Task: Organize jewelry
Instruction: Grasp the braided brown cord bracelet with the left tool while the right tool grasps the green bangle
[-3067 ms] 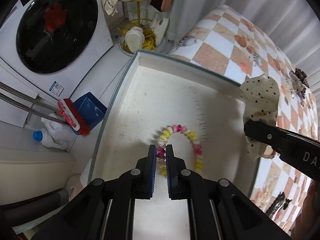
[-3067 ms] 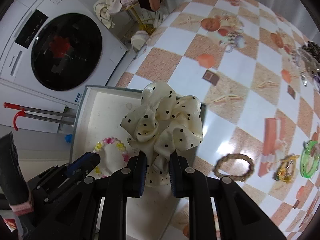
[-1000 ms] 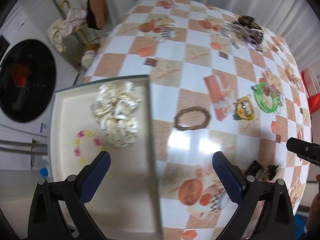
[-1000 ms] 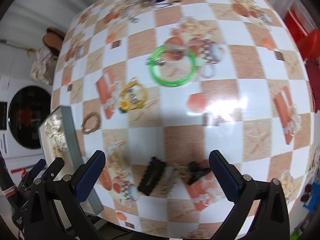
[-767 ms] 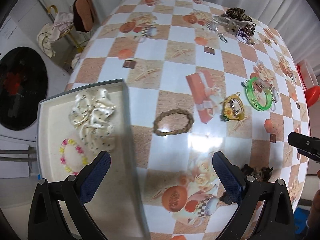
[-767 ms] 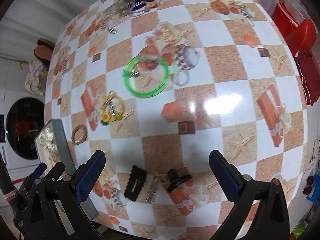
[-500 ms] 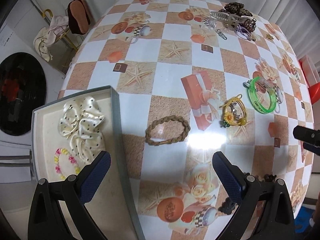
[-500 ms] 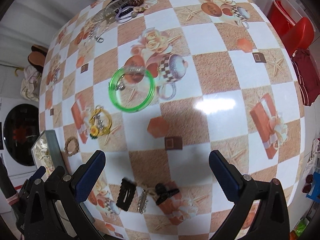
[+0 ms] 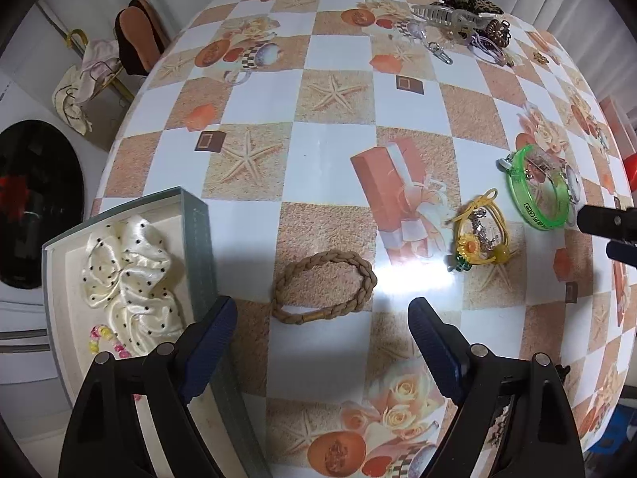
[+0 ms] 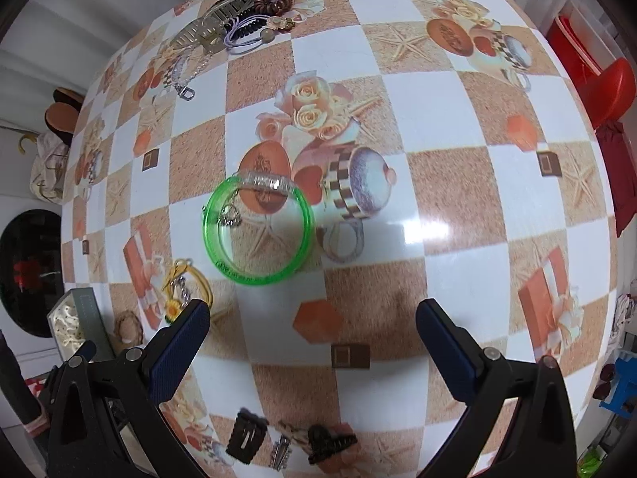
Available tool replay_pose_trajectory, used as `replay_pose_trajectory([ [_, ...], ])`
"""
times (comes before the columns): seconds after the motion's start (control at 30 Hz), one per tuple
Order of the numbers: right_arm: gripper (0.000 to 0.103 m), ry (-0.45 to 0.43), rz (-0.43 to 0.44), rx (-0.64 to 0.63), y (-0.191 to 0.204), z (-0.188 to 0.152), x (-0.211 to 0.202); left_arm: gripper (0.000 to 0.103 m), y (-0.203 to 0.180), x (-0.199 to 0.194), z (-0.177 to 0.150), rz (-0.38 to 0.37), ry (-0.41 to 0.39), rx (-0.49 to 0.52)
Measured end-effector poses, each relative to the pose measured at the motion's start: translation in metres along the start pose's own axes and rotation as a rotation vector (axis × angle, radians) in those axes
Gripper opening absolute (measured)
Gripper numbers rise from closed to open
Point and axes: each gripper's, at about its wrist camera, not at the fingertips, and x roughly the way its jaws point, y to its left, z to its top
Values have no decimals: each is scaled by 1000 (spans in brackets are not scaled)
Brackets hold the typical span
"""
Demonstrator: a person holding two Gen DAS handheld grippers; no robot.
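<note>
Right now both claws hang above the checkered table (image 9: pixel 342 147) with nothing in them. The left gripper (image 9: pixel 322 328) has its fingers spread wide apart over the braided tan bracelet (image 9: pixel 324 286), which lies flat on the cloth just beside the tray's right wall. The grey-rimmed tray (image 9: pixel 197 239) sits at the table's left edge and holds the cream polka-dot scrunchie (image 9: pixel 127 275); the pastel bead bracelet (image 9: pixel 107 340) lies in the tray too, partly tucked under the scrunchie's near side. The right gripper (image 10: pixel 312 324) is likewise spread wide, empty, with the green bangle (image 10: pixel 256 231) on the cloth ahead of it, a silvery chain draped over its far rim. To the left of the bangle lies the yellow cord bracelet with a sunflower charm (image 9: pixel 479 239). Near the table's close edge, below the right gripper, rest black hair clips (image 10: pixel 247 436). At the far edge a heap of hair claws and ties (image 10: pixel 247 4) is piled together.
</note>
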Motion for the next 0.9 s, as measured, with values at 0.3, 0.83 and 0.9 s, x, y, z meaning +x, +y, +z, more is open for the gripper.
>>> replay_pose_trajectory([
  [0.3, 87, -16, -51, -32, 10, 15, 17, 82, -4, 23, 5, 7, 31, 6],
  [0.83, 42, -56, -191, -166, 38, 28, 30, 59, -11, 27, 3, -58, 14, 16],
  [0.9, 34, -58, -197, -181, 42, 26, 31, 43, -15, 25, 3, -68, 10, 19],
])
